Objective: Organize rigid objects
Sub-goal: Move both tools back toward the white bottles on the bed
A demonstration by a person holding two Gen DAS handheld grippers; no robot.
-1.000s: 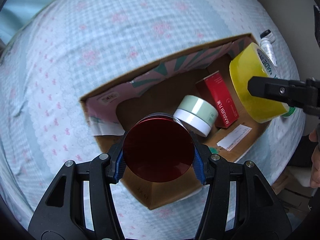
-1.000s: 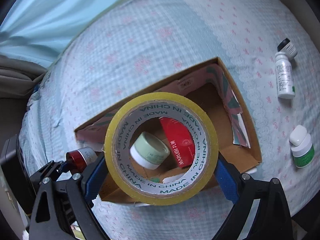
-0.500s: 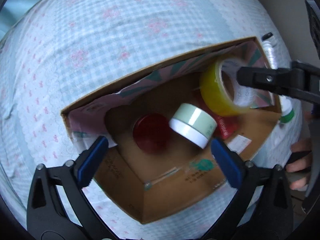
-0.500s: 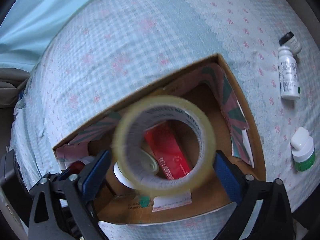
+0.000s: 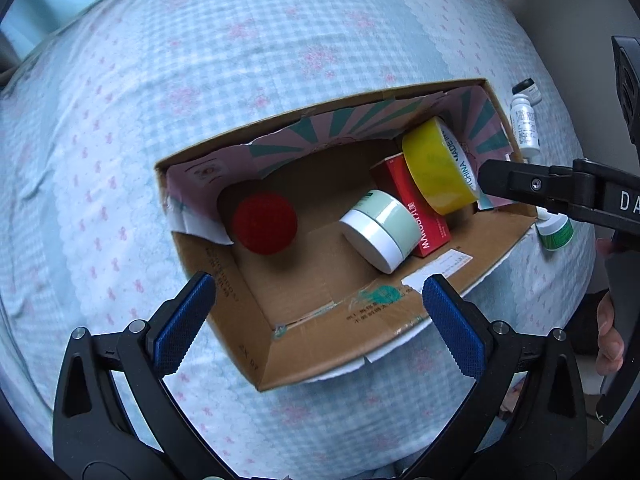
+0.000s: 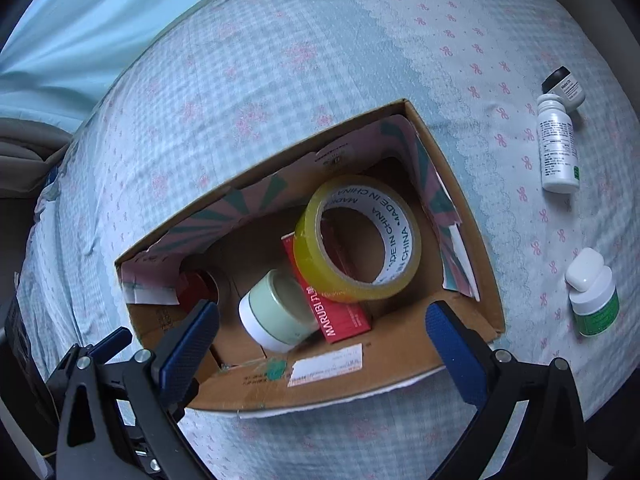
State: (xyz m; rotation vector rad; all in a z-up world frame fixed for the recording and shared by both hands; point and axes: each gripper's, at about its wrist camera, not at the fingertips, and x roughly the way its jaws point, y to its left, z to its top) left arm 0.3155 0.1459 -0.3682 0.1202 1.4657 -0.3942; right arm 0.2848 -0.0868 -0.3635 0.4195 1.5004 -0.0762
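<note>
An open cardboard box is sitting on a blue checked bedsheet. Inside, a yellow tape roll is leaning on a red carton, beside a pale green jar lying tipped. The right gripper is hanging above the box, jaws spread wide and empty. Two white bottles, one upper and one green-labelled, are lying on the sheet to the right.

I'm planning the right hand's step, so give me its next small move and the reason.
Probably swing the right tool toward the green-labelled bottle lying on the bedsheet beside the cardboard box. Its jaws stand open and empty, the yellow tape roll already sits inside the box, and that bottle looks like the nearest item still outside.
</note>
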